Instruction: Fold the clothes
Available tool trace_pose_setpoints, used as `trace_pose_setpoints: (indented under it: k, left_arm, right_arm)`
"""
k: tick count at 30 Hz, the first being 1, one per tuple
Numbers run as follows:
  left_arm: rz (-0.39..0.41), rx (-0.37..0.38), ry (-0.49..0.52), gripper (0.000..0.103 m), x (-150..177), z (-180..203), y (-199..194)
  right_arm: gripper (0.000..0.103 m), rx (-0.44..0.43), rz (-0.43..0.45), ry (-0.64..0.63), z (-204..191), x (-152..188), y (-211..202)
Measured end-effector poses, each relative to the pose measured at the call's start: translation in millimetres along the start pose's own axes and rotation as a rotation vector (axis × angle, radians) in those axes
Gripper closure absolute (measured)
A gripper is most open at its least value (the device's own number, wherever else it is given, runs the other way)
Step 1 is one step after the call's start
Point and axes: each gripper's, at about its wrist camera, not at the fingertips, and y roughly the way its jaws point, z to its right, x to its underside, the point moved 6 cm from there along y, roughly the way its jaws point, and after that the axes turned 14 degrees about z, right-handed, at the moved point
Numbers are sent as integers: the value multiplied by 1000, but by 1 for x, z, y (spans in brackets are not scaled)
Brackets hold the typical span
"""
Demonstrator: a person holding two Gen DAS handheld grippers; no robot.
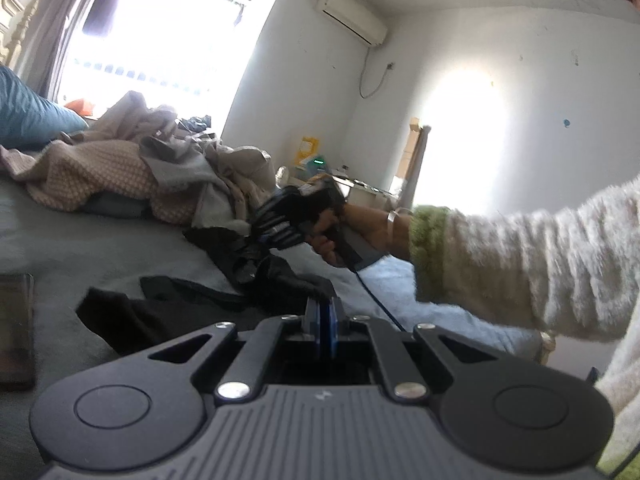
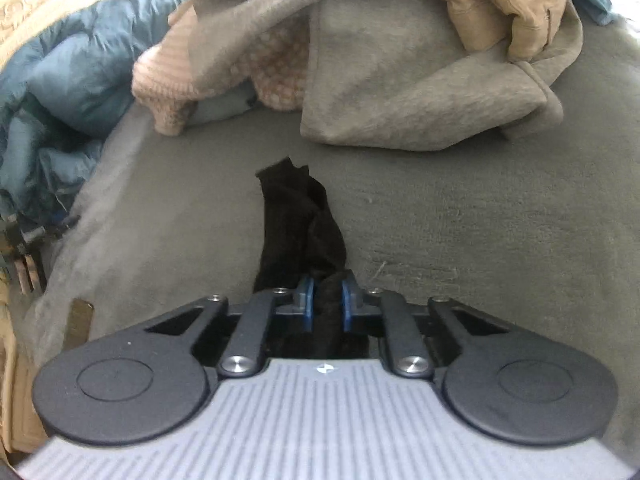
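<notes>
Folding has barely begun, by the look of the bed. The right gripper (image 2: 327,303) has its jaws clamped on a bunched fold of the black garment (image 2: 298,220), whose free end trails forward over the grey bedspread (image 2: 480,240) in a twisted rope. From the left wrist view the same dark cloth lies rumpled and spread across the bed in front of the left gripper (image 1: 322,330), whose 2 blue pads (image 1: 330,332) sit pressed together with nothing visibly between them (if a thin edge of cloth is caught there, it is too fine to tell). So I would judge this piece is not yet flattened, let alone folded, and no finished stack shows in either view.

Everything else waits in a heap (image 1: 152,168) further up the bed: a pinkish-beige waffle knit (image 2: 168,80), nubbly and thick; a grey-beige fleecy piece (image 2: 400,92), soft and heavy in broad folds; a tan jacket (image 2: 512,4) of smoother, stiffer weave with stitched seams. Beside them sits a blue quilted duvet (image 2: 60,92), puffy and slightly shiny. The black cloth looks matte, limp and fuzzy, likely to cling to the brushed nap of the bedspread.
</notes>
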Motion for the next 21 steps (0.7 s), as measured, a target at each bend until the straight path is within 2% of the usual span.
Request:
trace_pose_setpoints:
  k: [5,10,15,18,21]
  left_arm:
    - [59,-67,-18,98,-25,-13,-7]
    - [152,-127,-69,98,-60,-32,-5]
    - [273,-158,-81,98,-106,-38,8]
    - [358,-145,-54,98,-137,-27,16]
    - [397,-120,-26,98,-161,-13,25]
  right_arm:
    - [95,-123,153,189,9,-11,-53]
    - [96,-219,319,286,18,-14,-132]
    - [97,-319,525,303,15,-22,-230]
    - [98,-379,655,273,6,-33,-289]
    - [99,-418,784,221,-7,-42,-345]
